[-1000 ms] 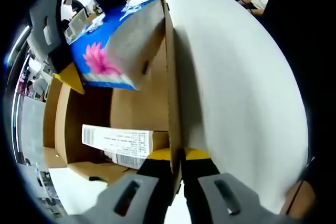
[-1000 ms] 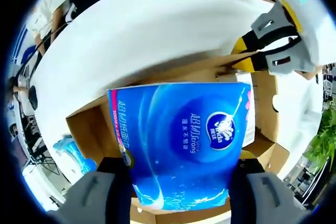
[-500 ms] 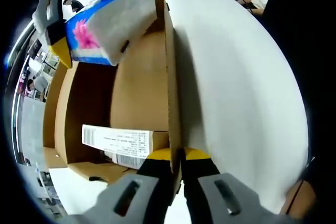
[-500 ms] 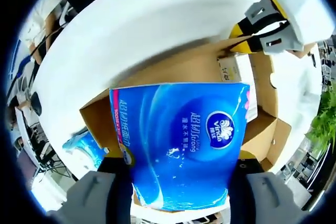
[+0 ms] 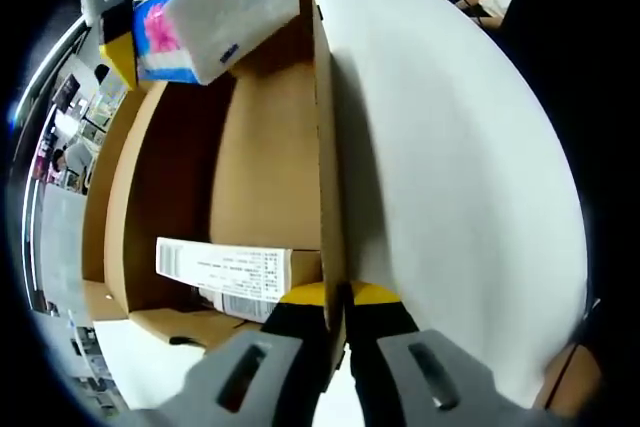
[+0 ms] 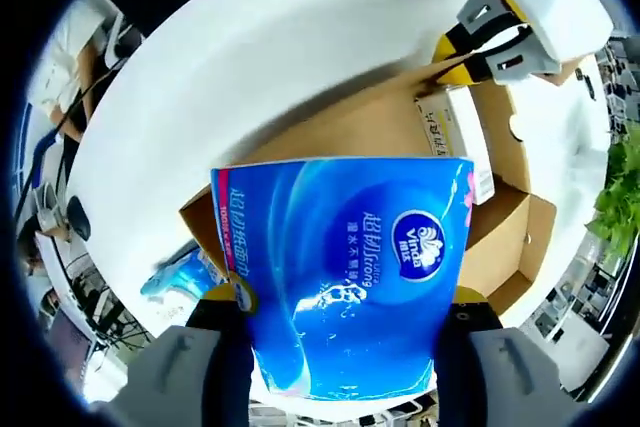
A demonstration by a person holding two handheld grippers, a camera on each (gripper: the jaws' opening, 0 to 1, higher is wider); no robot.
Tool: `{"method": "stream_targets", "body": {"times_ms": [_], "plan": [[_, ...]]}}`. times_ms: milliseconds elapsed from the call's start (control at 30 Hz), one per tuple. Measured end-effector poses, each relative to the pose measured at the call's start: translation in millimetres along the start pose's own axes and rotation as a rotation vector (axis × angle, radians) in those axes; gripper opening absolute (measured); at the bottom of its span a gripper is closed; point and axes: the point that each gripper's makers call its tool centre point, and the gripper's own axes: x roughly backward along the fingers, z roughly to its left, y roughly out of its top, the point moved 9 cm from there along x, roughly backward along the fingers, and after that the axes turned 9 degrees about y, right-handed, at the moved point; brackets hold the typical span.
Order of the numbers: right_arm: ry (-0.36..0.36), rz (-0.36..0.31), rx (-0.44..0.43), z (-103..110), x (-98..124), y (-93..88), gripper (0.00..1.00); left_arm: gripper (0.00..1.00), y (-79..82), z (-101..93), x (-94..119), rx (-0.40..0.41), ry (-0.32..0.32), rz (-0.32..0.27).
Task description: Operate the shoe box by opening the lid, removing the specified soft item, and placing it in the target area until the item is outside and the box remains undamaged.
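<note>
Two risks stand out: the right gripper (image 6: 340, 322), jaws clenched on the blue tissue pack (image 6: 345, 272) held above the open shoe box (image 5: 265, 177) near 11 o'clock in the left gripper view, could let the slick wrapper slip. Meanwhile the left gripper (image 5: 335, 312), jaws pinching the lid (image 5: 328, 147) edge upright over the white bench (image 5: 450, 167), could crease or tear that cardboard if it twists.

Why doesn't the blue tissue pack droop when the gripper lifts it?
The tissue pack probably feels light and squashy: its plastic wrap looks glossy, so it could slip. The right gripper squeezes both sides, and the pack keeps its blocky shape, so it is likely stuffed full.
</note>
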Motion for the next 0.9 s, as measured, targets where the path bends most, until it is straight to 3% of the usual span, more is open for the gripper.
{"method": "stream_targets", "body": {"times_ms": [900], "plan": [[0.008, 0.017, -0.199, 49.8, 17.5, -2.3, 0.73, 0.04, -0.8, -0.5, -0.2, 0.003, 0.003, 0.001]]}}
